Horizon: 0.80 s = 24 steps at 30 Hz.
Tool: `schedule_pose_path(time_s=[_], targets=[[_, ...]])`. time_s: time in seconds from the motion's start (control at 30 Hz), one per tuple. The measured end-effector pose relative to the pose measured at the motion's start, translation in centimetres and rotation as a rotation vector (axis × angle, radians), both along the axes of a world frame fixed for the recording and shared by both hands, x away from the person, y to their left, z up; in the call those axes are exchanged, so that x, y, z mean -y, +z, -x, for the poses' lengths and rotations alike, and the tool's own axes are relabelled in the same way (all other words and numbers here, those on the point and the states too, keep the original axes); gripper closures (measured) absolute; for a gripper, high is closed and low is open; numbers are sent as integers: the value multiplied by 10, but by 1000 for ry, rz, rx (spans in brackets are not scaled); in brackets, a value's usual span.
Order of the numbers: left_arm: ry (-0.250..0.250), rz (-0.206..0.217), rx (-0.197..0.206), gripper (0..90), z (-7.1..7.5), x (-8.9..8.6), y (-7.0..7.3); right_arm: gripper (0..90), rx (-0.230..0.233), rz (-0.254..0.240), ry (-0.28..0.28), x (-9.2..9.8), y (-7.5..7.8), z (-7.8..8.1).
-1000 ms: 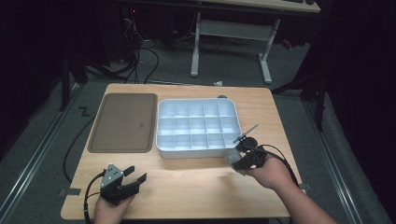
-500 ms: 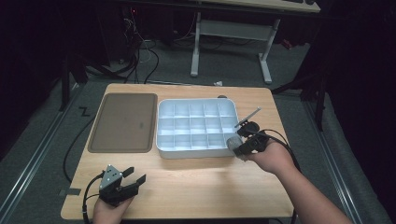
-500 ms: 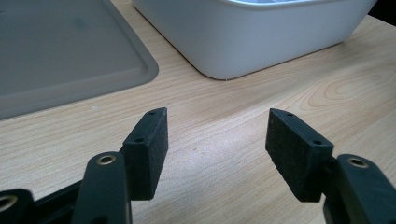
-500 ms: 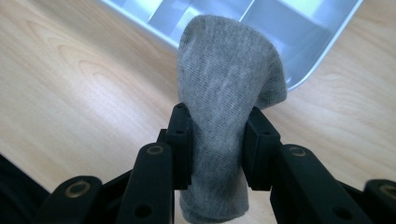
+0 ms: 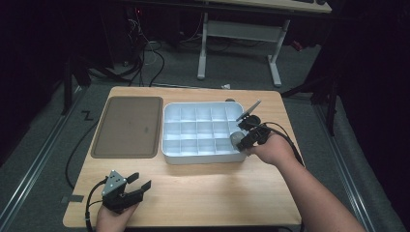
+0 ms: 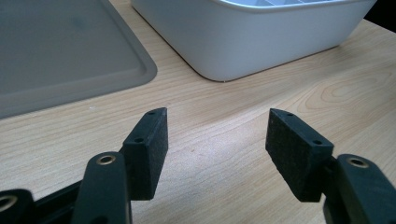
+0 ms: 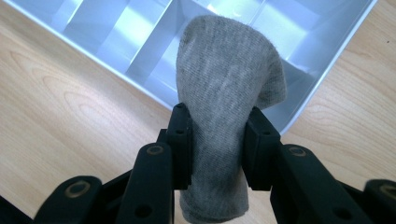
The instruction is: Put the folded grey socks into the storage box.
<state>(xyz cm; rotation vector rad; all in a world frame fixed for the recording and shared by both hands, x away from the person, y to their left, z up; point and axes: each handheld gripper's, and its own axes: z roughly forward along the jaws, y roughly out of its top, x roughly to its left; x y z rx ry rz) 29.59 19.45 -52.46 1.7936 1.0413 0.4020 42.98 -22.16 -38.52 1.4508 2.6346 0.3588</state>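
At the near left corner of the wooden surface [image 5: 203,188], the left hand-held gripper [image 5: 138,186] rests low in a person's hand, its two black jaws spread wide with nothing between them; in the left gripper view bare wood grain shows in the gap. Ahead of it and to its left lies a flat brown tray [image 5: 126,126] with rounded corners, and ahead to its right stands a white divided bin [image 5: 203,155], the bin's smooth curved outer wall rising just beyond the jaw tips in the left gripper view. Well apart, across the surface, the right hand-held gripper [image 5: 245,130] hovers at the bin's right edge, its jaws pinching a grey sock [image 7: 224,116]. The sock is a soft, finely knitted roll of heathered grey, rounded at the top and slightly lopsided, bulging out above the pads and narrowing where they squeeze it; its lower end hangs out below the jaws toward the camera. In the right gripper view the sock stands directly in front of the gripper, over the corner compartments of the bin, whose thin white dividers catch the light behind it. Bare wood lies to either side of the jaws. In the high view the sock shows as a small grey lump just inside the bin's right wall.
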Motion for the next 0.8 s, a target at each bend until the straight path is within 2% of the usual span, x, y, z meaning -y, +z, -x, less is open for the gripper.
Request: schedule_pose_path(time_s=[0.27, 0.5, 0.8], targets=[[1, -3, 3, 398, 2, 0, 1, 688, -20, 11, -12, 2, 2, -14], [1, -3, 0, 398, 1, -1, 0, 688, -15, 21, -13, 2, 3, -22], [-3, -4, 0, 398, 2, 0, 0, 687, -42, 49, -10, -2, -9, -32]])
